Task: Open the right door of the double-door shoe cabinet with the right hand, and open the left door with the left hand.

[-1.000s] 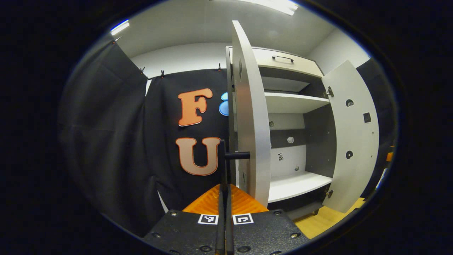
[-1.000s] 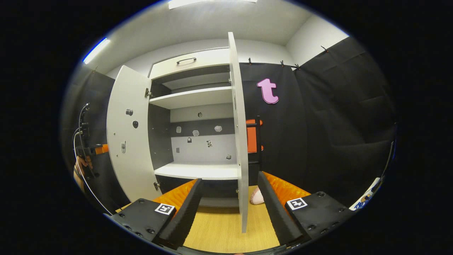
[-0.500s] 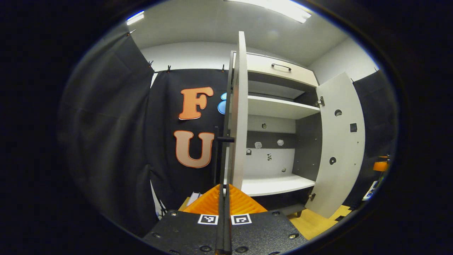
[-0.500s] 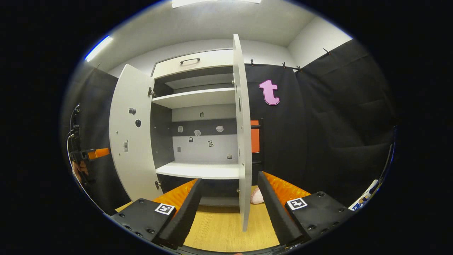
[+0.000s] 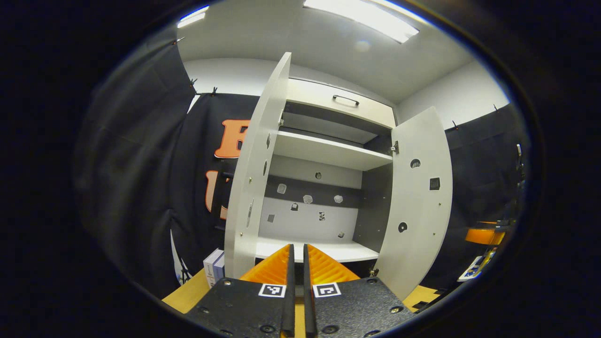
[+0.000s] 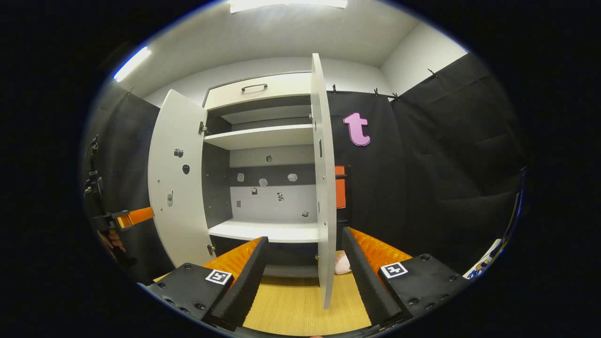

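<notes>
Left gripper view: small box [image 5: 213, 265] by left door [image 5: 251, 178].

The left gripper [image 5: 296, 263] points forward with its fingers drawn almost together on nothing, a thin slit between them, while the right gripper [image 6: 303, 272] is held level with its fingers [image 6: 244, 272] spread wide, gripping nothing.
</notes>
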`<action>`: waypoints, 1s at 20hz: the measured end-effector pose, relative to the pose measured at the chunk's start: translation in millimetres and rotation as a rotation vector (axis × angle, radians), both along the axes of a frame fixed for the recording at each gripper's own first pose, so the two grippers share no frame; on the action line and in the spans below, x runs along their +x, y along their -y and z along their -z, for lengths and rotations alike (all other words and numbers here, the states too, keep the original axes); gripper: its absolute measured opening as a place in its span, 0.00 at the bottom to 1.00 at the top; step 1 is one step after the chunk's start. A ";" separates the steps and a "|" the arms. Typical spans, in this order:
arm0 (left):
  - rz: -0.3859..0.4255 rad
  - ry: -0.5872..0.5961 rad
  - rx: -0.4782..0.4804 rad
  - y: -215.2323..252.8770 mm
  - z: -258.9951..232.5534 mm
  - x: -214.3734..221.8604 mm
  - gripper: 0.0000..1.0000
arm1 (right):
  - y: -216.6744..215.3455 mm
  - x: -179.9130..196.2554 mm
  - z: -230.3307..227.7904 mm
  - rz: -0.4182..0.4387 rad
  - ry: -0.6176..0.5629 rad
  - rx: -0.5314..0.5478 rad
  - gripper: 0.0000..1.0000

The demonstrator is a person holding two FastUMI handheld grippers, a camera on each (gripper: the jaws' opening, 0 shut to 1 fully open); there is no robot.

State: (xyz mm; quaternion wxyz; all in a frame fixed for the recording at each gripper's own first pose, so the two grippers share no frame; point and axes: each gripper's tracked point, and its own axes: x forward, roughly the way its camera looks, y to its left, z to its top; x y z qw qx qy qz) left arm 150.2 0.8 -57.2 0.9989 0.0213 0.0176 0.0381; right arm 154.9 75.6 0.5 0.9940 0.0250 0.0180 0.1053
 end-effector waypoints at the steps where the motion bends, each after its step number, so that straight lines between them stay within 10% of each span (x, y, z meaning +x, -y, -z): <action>1: 0.000 0.015 -0.013 4.1 -1.4 -0.2 0.12 | -0.2 -0.3 -0.7 0.000 0.002 0.002 0.99; 4: 0.029 0.020 -0.024 19.7 1.2 3.3 0.61 | 1.5 -2.1 -0.1 0.007 -0.004 0.000 0.90; 7: 0.018 0.032 0.018 17.3 -3.5 4.1 0.90 | 3.3 -4.0 0.9 0.017 -0.008 -0.003 0.99; 20: 0.040 0.019 0.009 23.1 5.9 1.5 0.95 | -7.7 -10.9 8.5 0.009 -0.041 -0.004 0.99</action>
